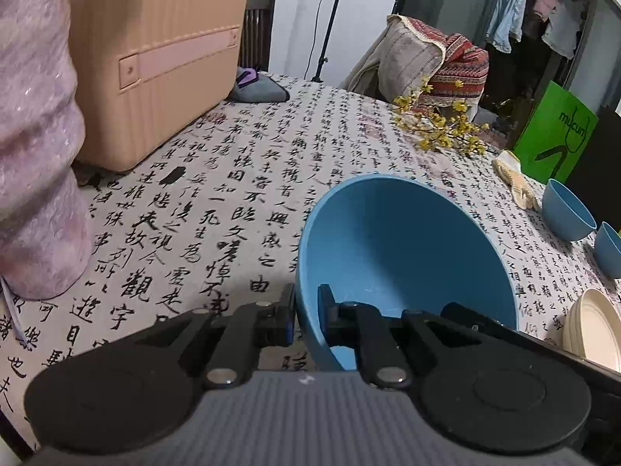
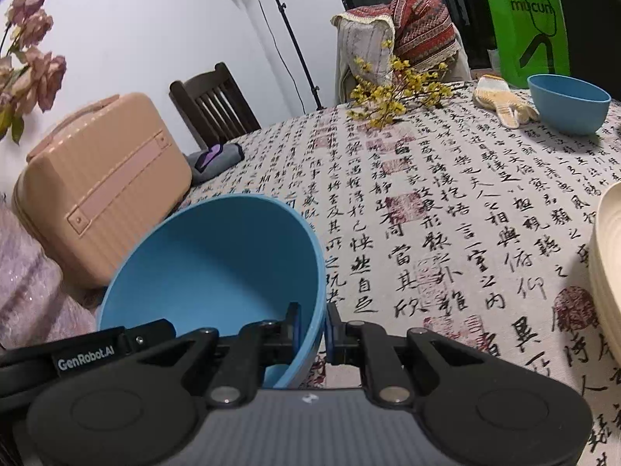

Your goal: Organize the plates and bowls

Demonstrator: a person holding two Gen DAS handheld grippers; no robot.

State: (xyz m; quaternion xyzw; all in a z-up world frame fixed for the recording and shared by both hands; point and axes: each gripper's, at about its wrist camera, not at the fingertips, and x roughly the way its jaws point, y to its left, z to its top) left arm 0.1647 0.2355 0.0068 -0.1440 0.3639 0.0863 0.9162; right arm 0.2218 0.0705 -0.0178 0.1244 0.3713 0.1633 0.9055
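The large blue bowl [image 1: 403,256] hangs tilted over the near middle of the worktop [image 1: 233,178], carried between two grips. The left hand-held gripper [image 1: 306,322] pinches its left rim; the right hand-held gripper [image 2: 312,330] pinches the right rim, both clamped tight on the thin wall. If the hands drift apart or twist unevenly, the rim could slide out of one grip and the bowl drop. Further right, the cream plates [image 2: 607,272] sit close enough to be clipped; the small blue bowl [image 2: 568,103] stands far right.
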